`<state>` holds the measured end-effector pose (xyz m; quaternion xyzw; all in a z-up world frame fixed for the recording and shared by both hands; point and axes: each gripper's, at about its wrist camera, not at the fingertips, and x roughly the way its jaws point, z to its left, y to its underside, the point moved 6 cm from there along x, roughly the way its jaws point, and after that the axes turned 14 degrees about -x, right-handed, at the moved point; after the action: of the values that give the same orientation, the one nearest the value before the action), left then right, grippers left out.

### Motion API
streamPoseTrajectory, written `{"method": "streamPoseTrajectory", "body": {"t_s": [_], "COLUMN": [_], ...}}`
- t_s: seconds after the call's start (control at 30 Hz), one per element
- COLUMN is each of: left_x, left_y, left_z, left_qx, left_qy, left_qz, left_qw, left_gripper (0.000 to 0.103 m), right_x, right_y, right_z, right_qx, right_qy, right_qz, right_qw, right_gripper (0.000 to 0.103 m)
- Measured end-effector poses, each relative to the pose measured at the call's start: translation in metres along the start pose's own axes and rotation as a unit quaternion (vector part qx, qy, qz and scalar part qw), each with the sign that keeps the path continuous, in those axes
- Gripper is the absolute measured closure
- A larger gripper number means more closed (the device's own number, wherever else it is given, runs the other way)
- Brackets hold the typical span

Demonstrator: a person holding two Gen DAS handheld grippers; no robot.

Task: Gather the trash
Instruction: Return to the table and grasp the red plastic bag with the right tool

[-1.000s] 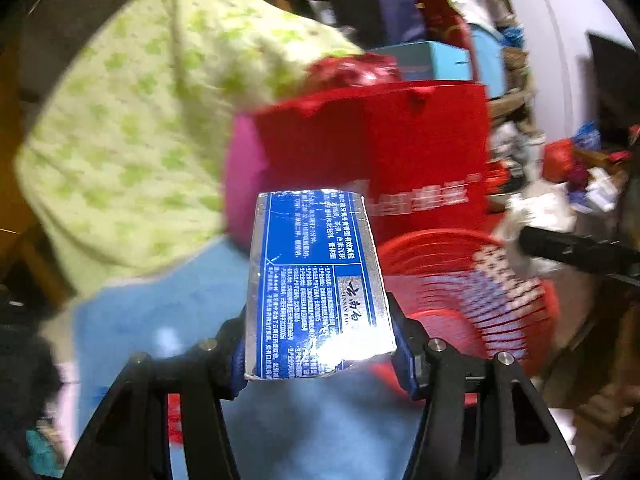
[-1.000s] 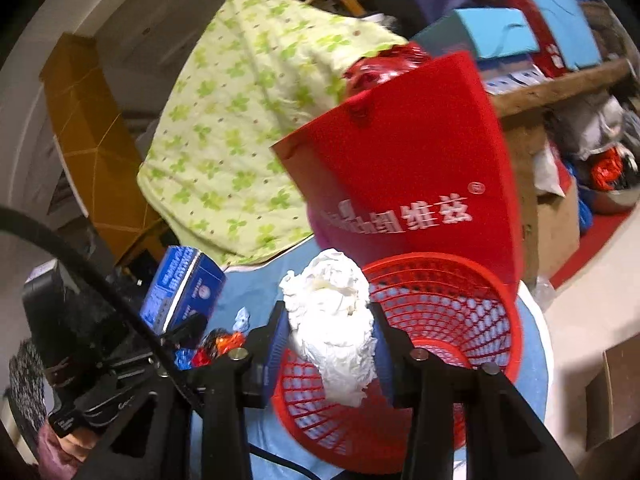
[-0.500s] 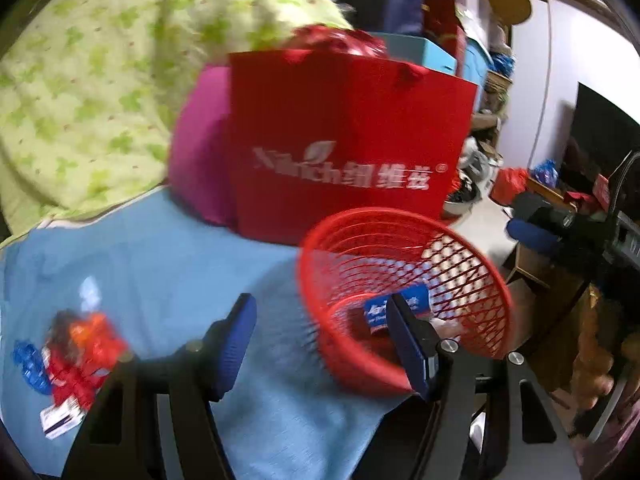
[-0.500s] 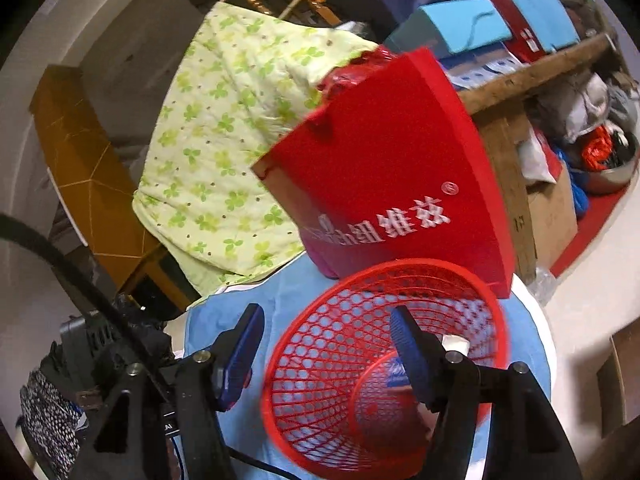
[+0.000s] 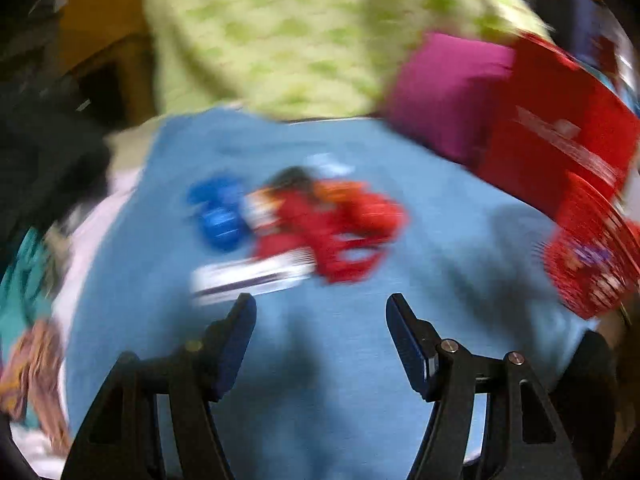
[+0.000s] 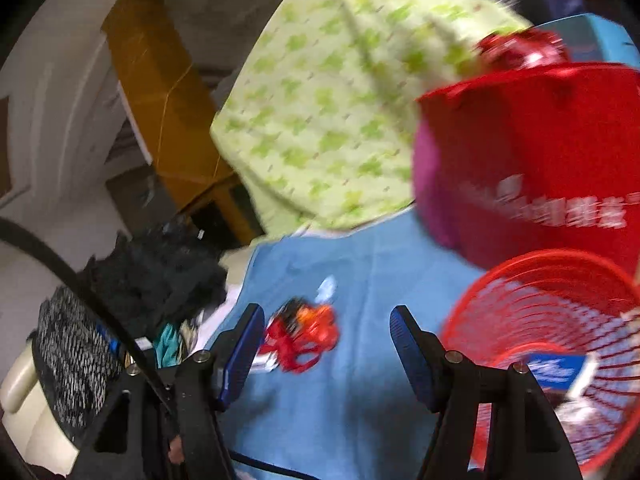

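A red mesh basket [image 6: 560,344] stands on the blue cloth [image 6: 360,392] at the right; a blue box [image 6: 554,372] and white paper lie inside it. The basket also shows at the right edge of the left wrist view [image 5: 592,252]. A heap of red, orange and blue wrappers [image 5: 320,224] with a white strip [image 5: 248,276] lies on the cloth, just beyond my left gripper [image 5: 320,308], which is open and empty. My right gripper [image 6: 326,320] is open and empty, with the same wrappers [image 6: 306,332] between and beyond its fingertips. Both views are motion-blurred.
A red paper bag [image 6: 540,160] and a magenta cushion [image 5: 448,92] stand behind the basket. A green-patterned cloth [image 6: 328,92] hangs at the back. Dark clothing [image 6: 160,268] lies at the cloth's left edge.
One second ago the left gripper held the blue box and the right held a white paper wad; both have dropped into the basket. Both grippers have opened and swung left toward the wrappers.
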<state>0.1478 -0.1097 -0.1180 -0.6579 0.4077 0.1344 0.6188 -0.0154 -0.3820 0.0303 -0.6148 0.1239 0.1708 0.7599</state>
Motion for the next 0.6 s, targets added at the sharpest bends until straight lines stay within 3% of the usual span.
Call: {"method": "streamPoseTrajectory", "body": {"t_s": [0.13, 0.3, 0.47, 0.6], "left_x": [0.010, 0.031, 0.069, 0.098], "left_y": [-0.009, -0.014, -0.034, -0.047], "left_z": [0.062, 0.096, 0.105, 0.109], "left_qx": [-0.053, -0.086, -0.116, -0.157], "left_qy": [-0.043, -0.051, -0.026, 0.031], "left_qz": [-0.012, -0.008, 0.004, 0.030], "left_qw": [0.9976, 0.9949, 0.9929, 0.9867], "left_gripper": [0.035, 0.035, 0.035, 0.035], "right_x": [0.054, 0.101, 0.139, 0.174], "right_y": [0.018, 0.040, 0.056, 0.063], "right_z": [0.031, 0.048, 0.051, 0.042], "right_qx": [-0.005, 0.000, -0.003, -0.006], "right_qy": [-0.035, -0.056, -0.057, -0.051], "right_qz": [0.055, 0.111, 0.149, 0.175], "right_qw": [0.998, 0.992, 0.987, 0.983], "right_gripper": [0.033, 0.033, 0.033, 0.033]}}
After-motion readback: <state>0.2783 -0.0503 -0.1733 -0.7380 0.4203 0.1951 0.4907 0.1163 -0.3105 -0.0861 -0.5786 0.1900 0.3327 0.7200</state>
